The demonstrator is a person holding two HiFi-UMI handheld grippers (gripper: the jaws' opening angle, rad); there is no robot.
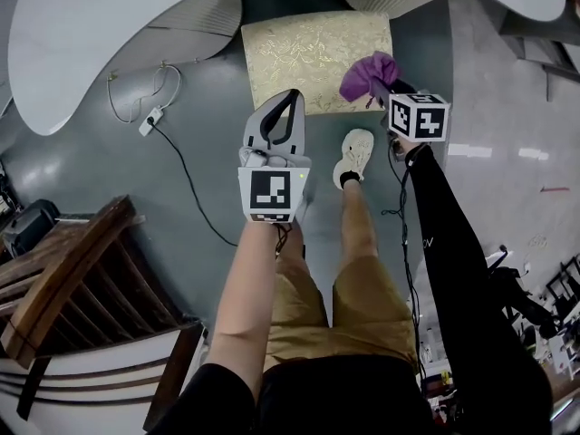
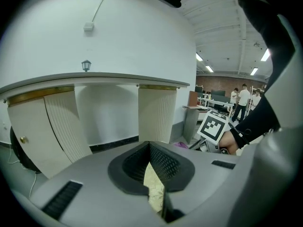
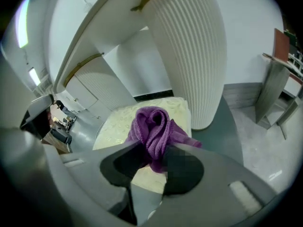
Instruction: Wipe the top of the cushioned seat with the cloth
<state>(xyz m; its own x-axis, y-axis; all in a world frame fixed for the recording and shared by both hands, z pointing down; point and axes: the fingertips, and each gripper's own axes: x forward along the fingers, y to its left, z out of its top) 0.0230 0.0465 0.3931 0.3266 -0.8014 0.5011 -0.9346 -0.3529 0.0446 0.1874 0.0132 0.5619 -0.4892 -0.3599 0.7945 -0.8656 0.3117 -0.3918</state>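
With the purple cloth (image 1: pixel 367 75) being pinched in the right tool (image 3: pixel 154 146) over the near right corner of the seat (image 1: pixel 308 57) and the left tool (image 2: pixel 149 144) being held closed and empty, the cloth could be dragged loose by a hard wipe.

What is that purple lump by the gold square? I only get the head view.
Observer: A knitted purple cloth. The right gripper view shows the right hand-held gripper shut on it, with the fabric bunched up.
Operator: Is it at the seat?
Observer: Yes. That view shows the pale patterned top of the cushioned seat just behind the cloth. I cannot tell whether they touch.
Operator: And the other tool?
Observer: The left gripper view shows the left hand-held gripper shut on nothing. The seat's fabric shows through the gap below its tips.
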